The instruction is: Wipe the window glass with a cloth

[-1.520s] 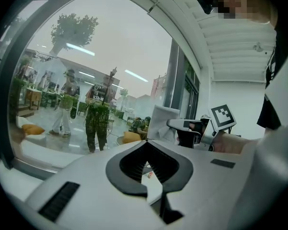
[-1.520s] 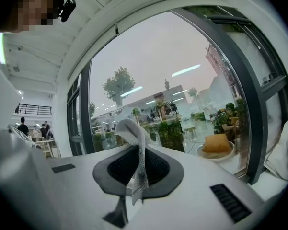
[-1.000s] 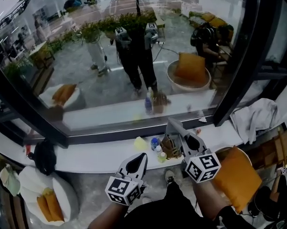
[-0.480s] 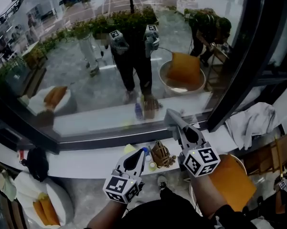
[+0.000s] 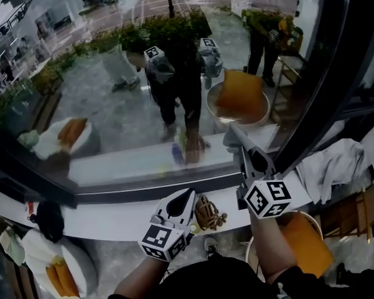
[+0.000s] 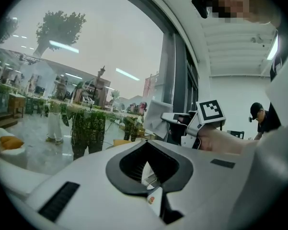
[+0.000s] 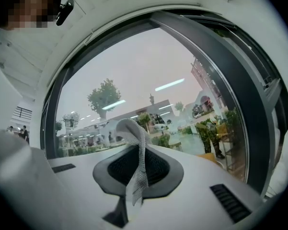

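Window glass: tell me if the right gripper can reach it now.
Probably yes: the right gripper, shut on the cloth, points at the glass with nothing seen between them.

The cloth (image 7: pixel 137 169) is a pale grey, mesh-textured strip pinched between the jaws of the right gripper (image 5: pixel 236 143), its free end folded over their tips. It is held up at the lower right of the window glass (image 5: pixel 106 98), close to the pane's dark frame; contact cannot be told. The glass is a large upright pane carrying reflections.
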Motion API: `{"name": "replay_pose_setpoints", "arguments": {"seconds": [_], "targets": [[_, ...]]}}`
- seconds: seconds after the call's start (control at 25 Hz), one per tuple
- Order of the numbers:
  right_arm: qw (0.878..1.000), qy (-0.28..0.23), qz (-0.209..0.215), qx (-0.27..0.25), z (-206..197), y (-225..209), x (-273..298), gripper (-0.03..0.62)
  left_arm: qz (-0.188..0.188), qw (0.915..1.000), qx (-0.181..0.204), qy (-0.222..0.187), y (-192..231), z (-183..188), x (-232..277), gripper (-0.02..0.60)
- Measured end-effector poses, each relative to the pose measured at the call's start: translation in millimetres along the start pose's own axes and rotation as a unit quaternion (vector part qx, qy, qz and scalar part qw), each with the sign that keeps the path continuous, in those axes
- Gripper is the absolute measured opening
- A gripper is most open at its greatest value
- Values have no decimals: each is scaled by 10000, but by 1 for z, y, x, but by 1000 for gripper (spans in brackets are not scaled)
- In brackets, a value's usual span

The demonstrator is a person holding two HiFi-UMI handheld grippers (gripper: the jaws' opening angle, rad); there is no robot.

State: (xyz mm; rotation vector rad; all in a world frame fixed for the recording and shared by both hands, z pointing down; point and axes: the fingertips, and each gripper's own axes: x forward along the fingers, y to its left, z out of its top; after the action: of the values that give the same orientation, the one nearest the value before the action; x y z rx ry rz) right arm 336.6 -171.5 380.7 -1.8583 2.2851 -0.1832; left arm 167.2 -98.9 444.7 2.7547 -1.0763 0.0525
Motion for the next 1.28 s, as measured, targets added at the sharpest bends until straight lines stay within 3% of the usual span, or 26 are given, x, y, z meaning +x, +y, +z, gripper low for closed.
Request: {"name": "replay_pose_setpoints", "arguments": {"seconds": [0.36,0.56,0.88,1.28], "targets": [[9996,-77,-264,8,15,-63,44,41,242,9997,-43,28,-4,11,52,8],[9997,-72,-252,-27,19,-75,69,41,374,9993,38,31,1,15,64,8],[9991,-62,-337,-242,1,-57,112,41,543,9985,50,-41,43,17,54,8],[9970,-37,-663,-402,-3,-16,155,41,380,9993,55,-2,99,31,33,8]]}}
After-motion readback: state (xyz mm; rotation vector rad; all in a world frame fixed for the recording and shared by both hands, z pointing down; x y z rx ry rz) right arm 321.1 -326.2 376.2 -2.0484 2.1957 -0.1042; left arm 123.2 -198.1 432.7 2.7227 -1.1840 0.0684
